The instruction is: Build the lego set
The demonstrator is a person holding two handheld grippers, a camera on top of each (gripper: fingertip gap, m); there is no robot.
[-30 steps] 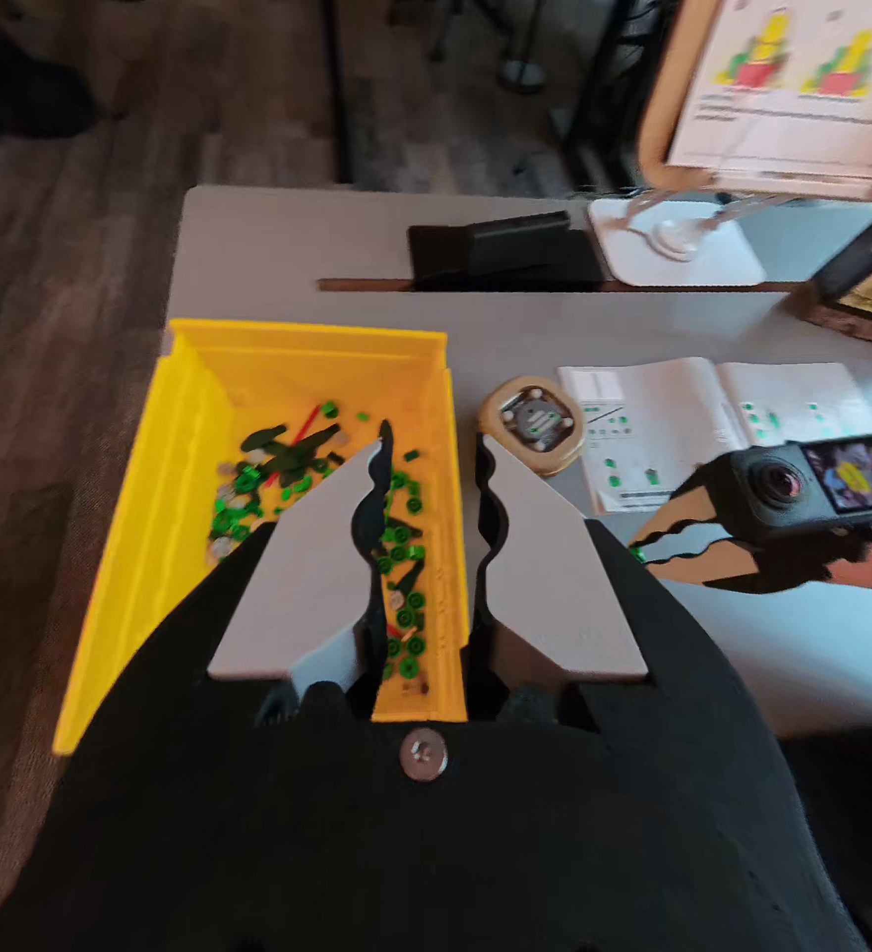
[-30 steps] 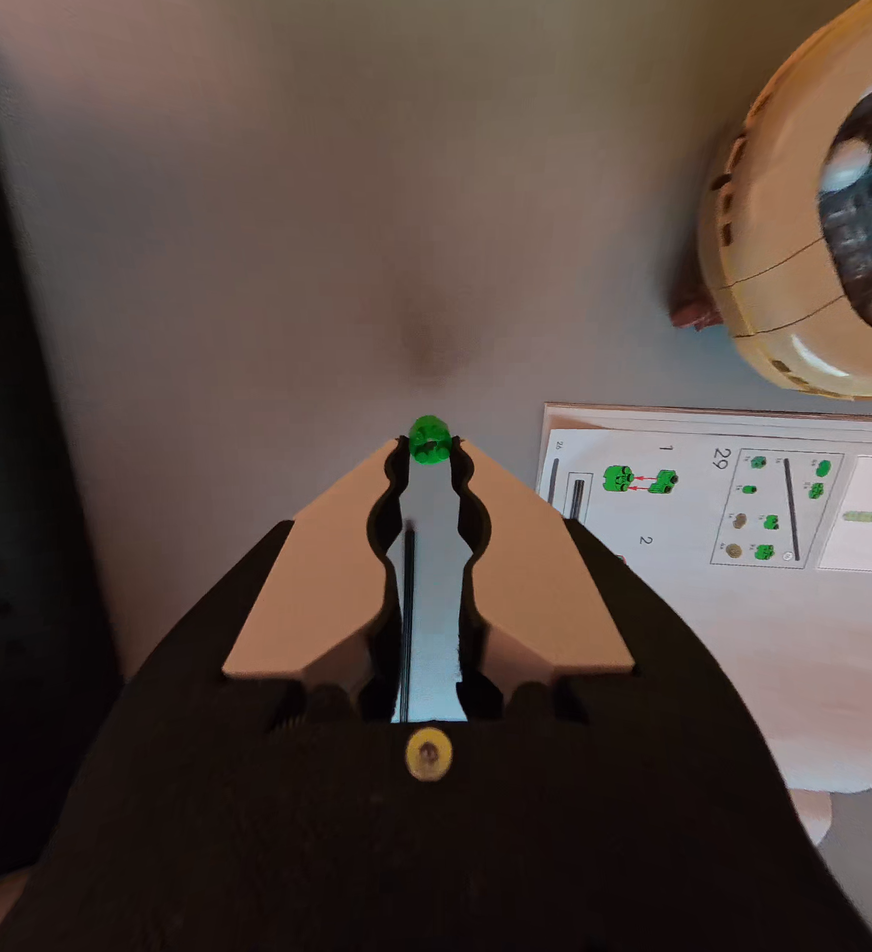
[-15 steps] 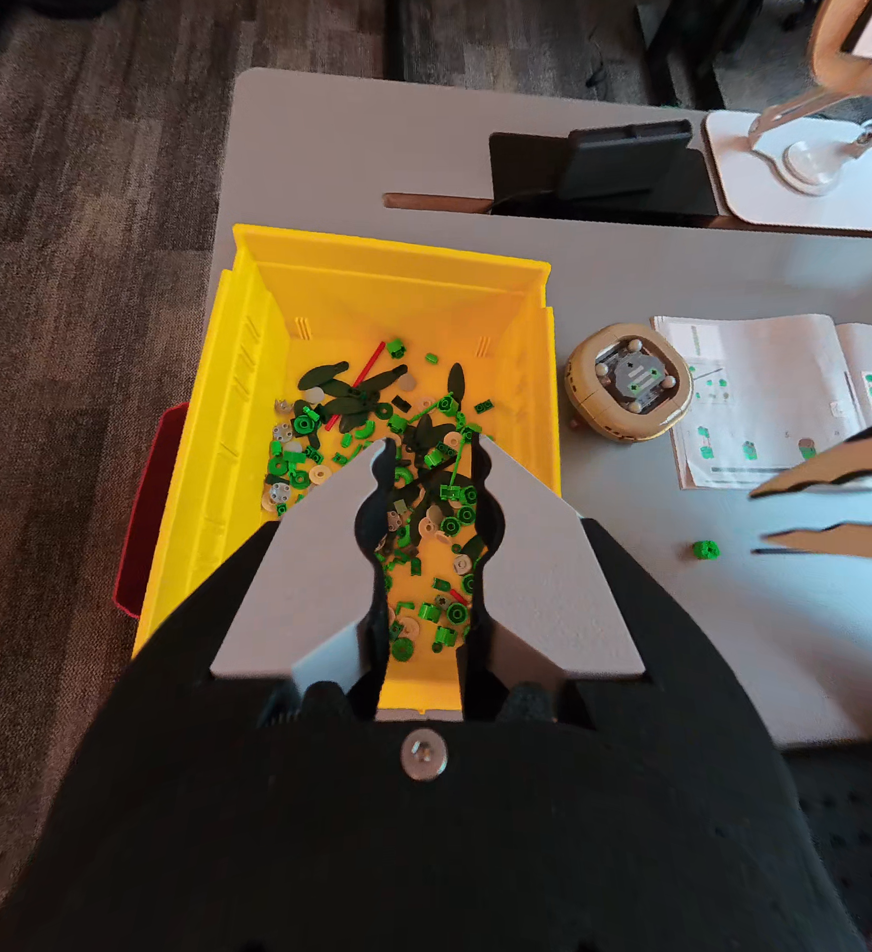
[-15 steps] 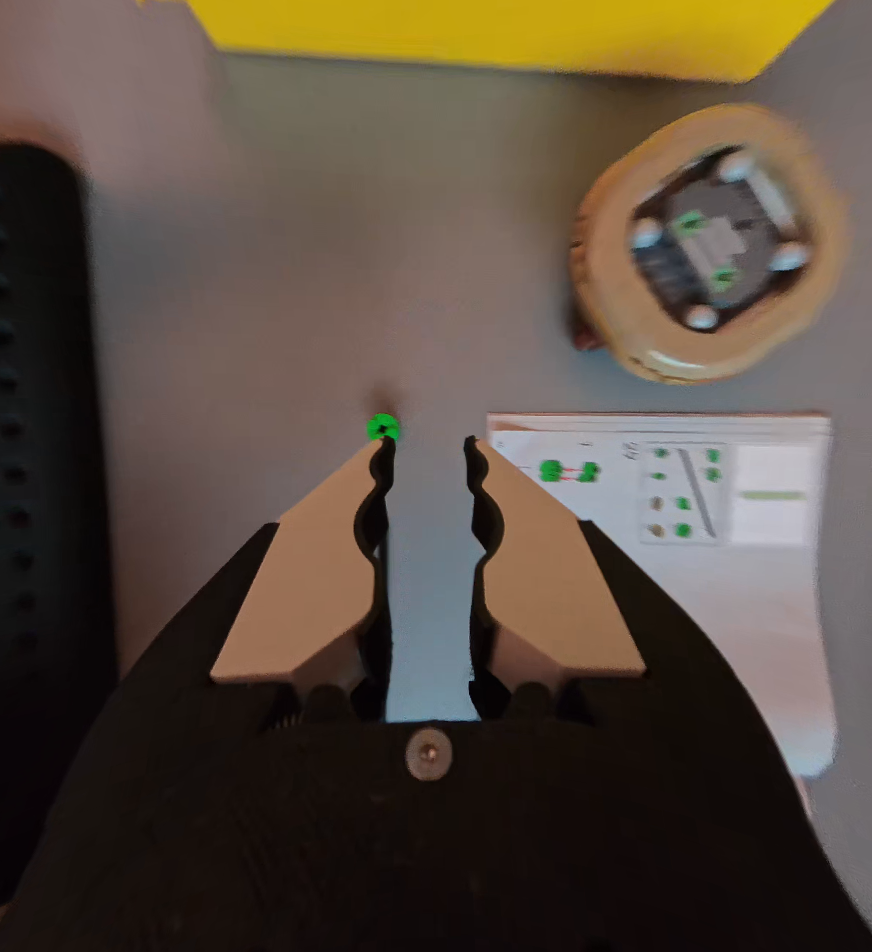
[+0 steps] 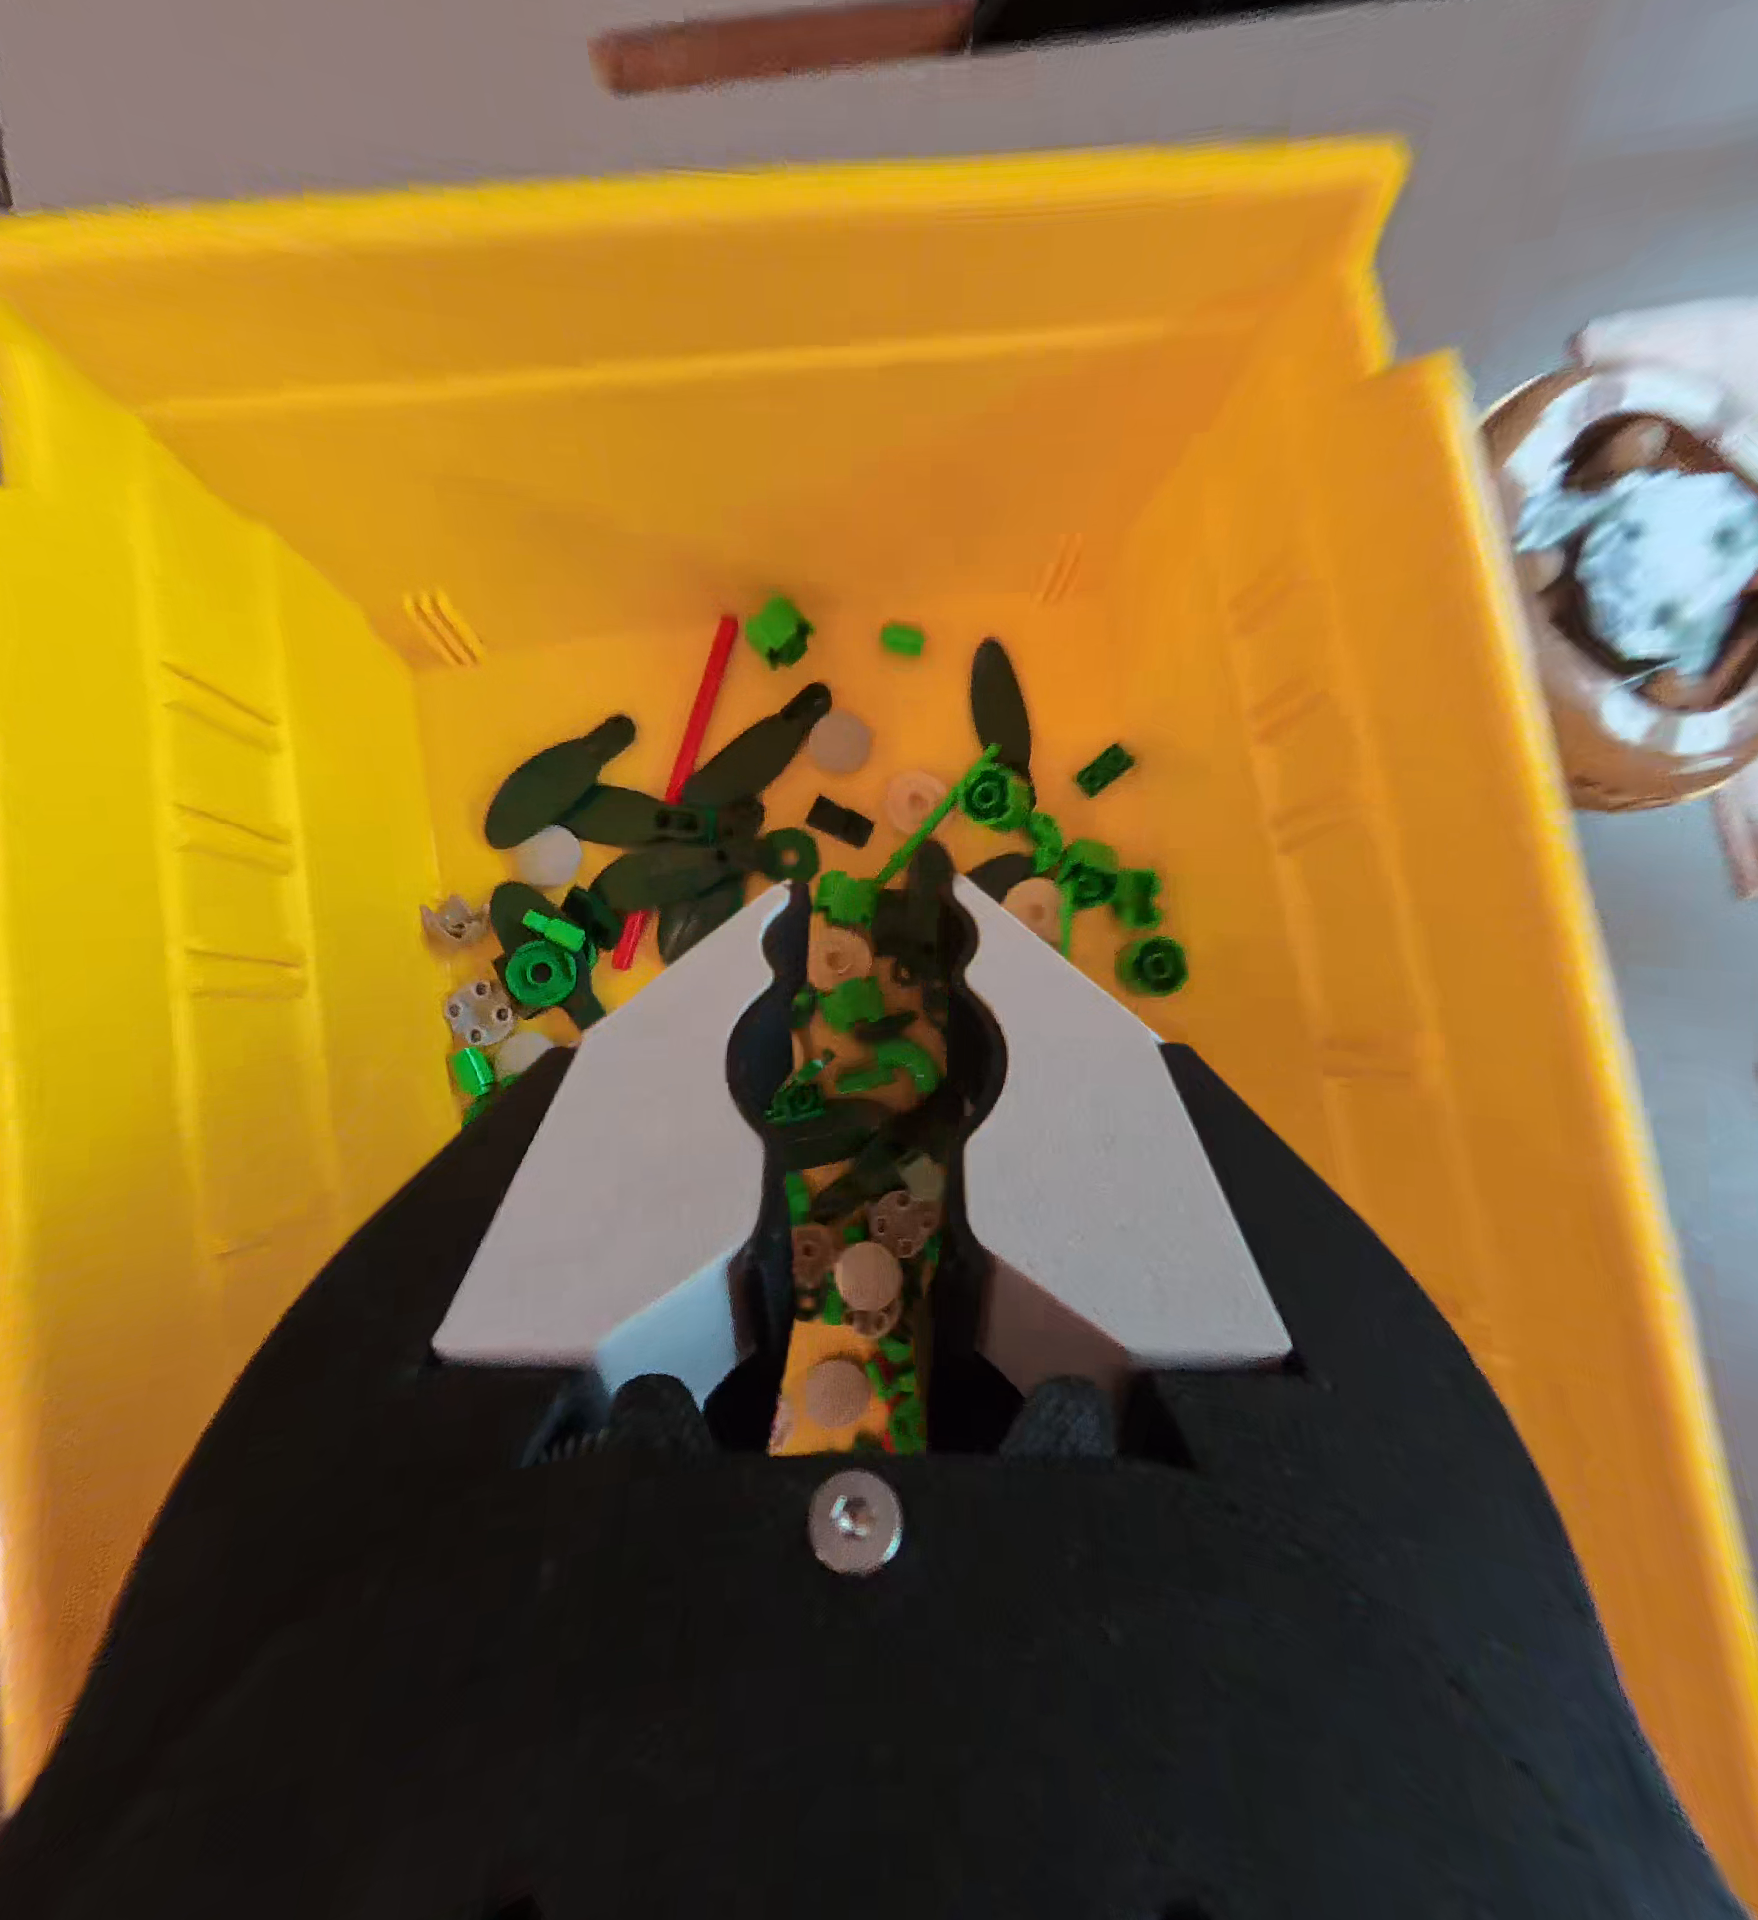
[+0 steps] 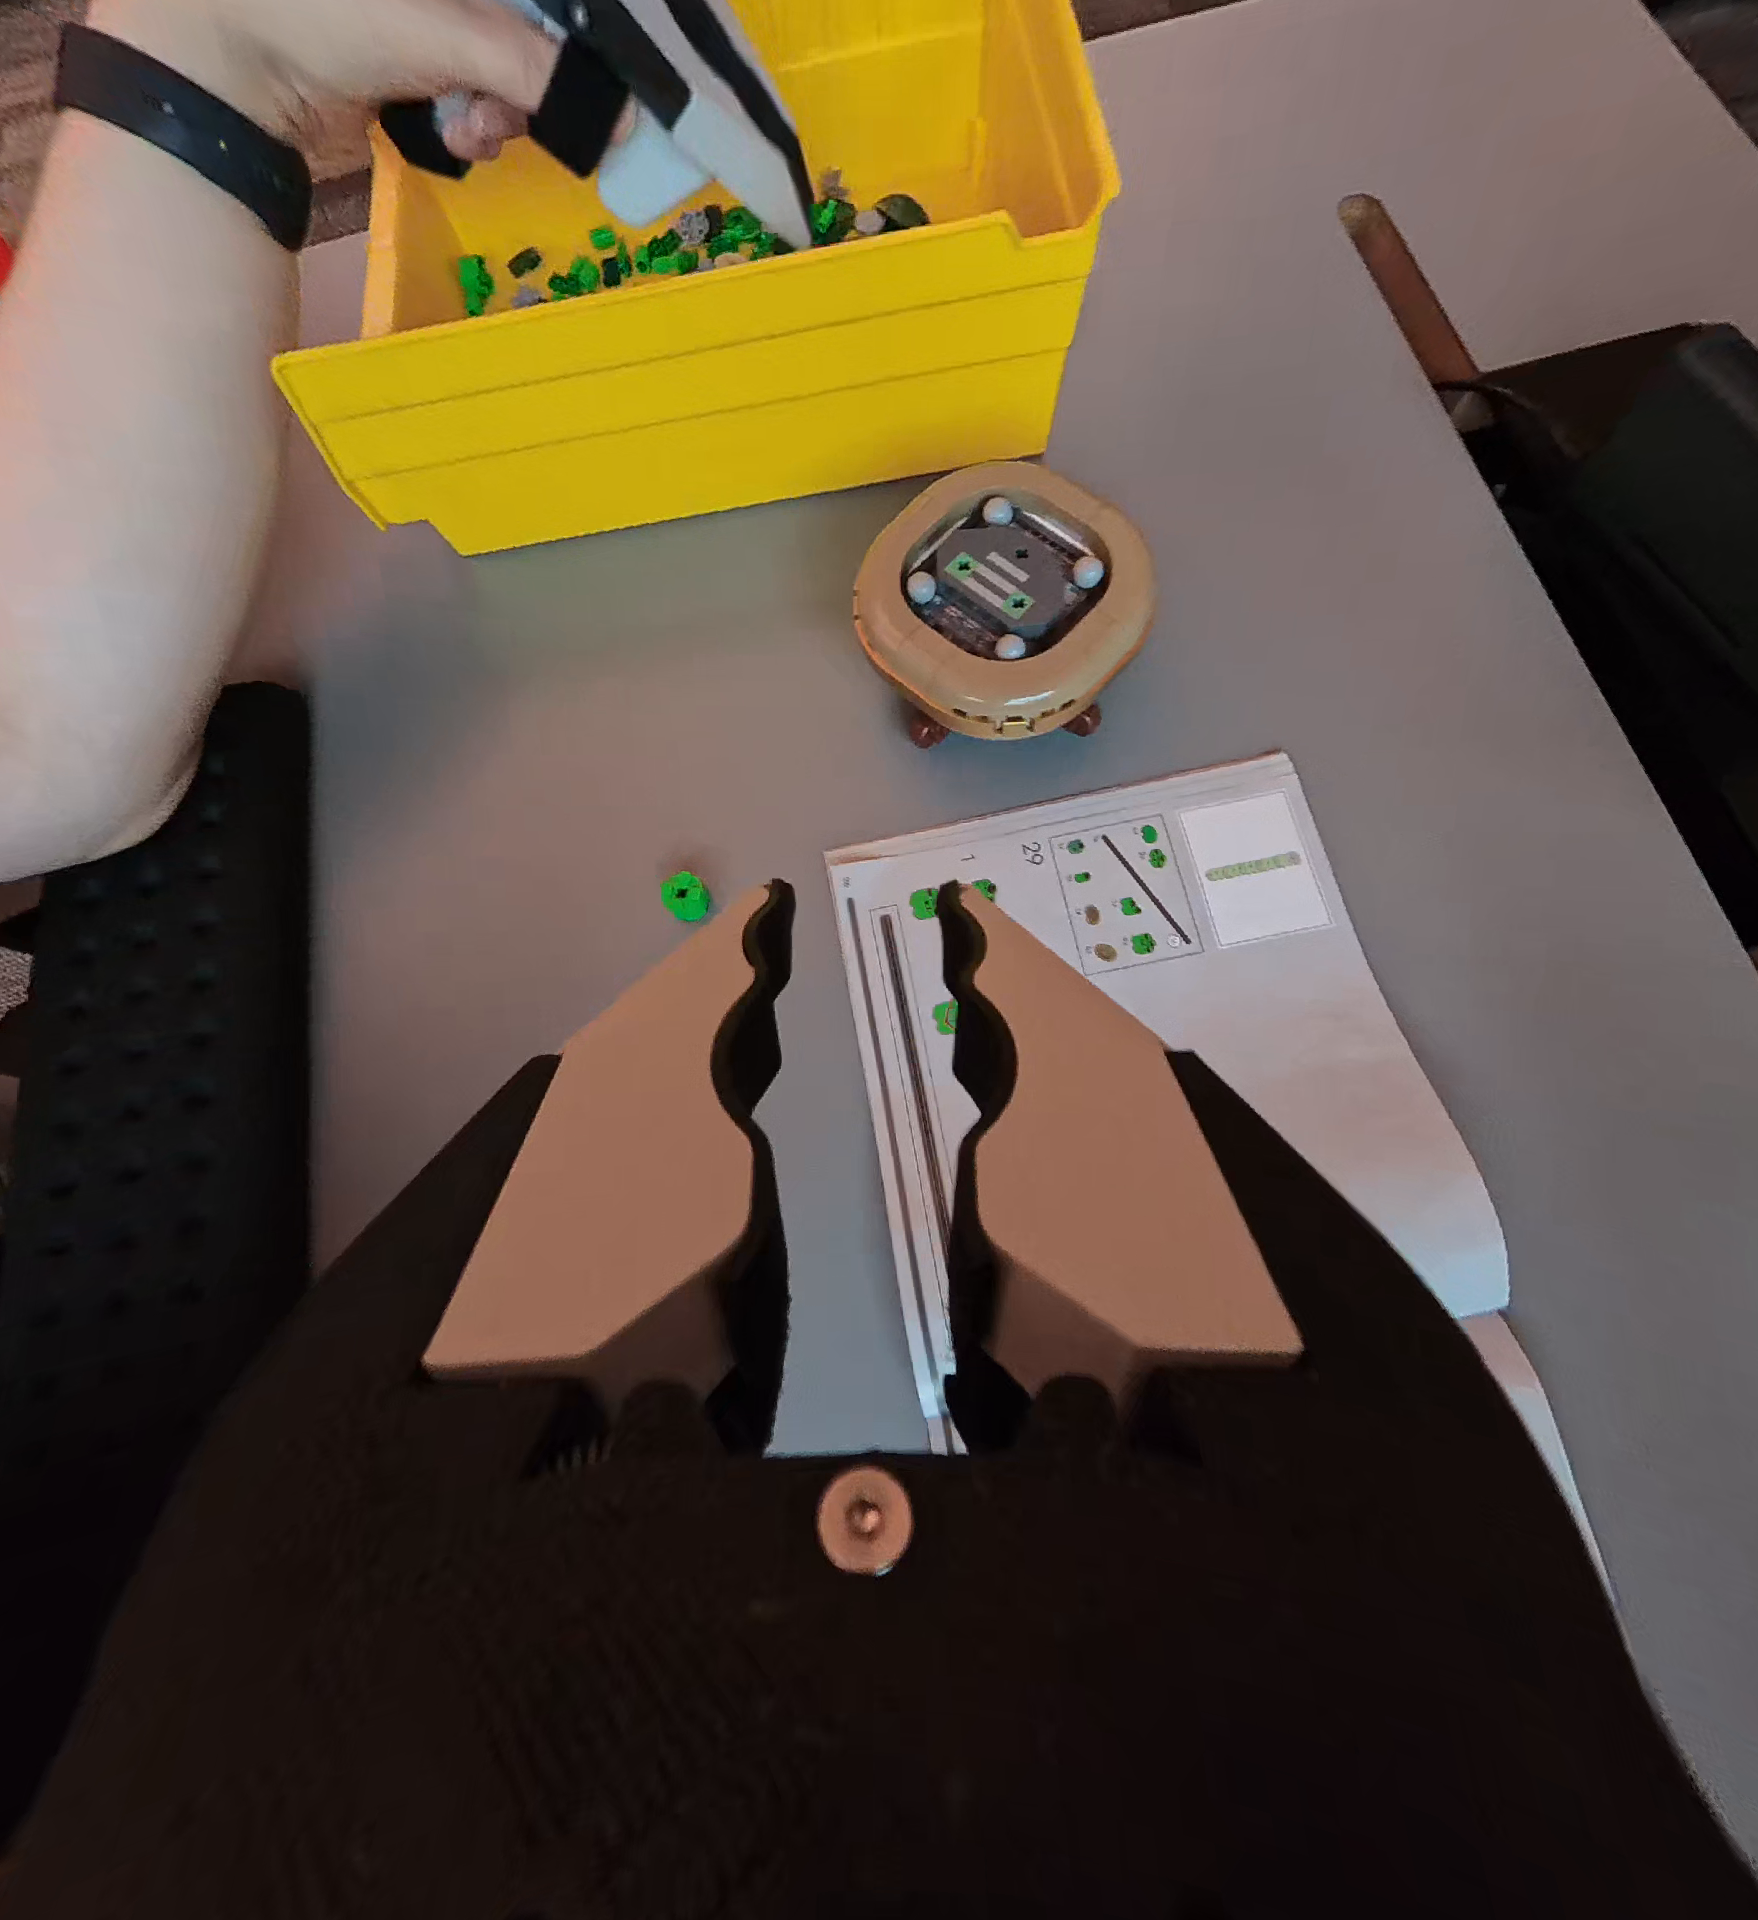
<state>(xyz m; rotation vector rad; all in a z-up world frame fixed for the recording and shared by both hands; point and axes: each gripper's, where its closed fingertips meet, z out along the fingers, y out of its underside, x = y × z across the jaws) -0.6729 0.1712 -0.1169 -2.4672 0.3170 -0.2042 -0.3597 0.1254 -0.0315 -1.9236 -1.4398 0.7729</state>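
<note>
1. Left gripper (image 5: 870,899) dipped into yellow bin (image 5: 231,727), fingers parted, empty, above loose lego pieces (image 5: 750,810).
2. Right gripper (image 6: 859,894) hovered over table (image 6: 542,675), fingers spread, empty.
3. Green piece (image 6: 686,896) lay just beside booklet (image 6: 1270,1039); tan pot (image 6: 1005,603) near bin.

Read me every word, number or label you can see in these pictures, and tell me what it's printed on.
Instruction booklet: printed numbers and tiny part counts beside the diagrams on the open page; I don't read writing out.
Yellow bin, round tan model, black wristband: no writing visible.
Left wrist view: the booklet corner is too blurred to read.
</note>
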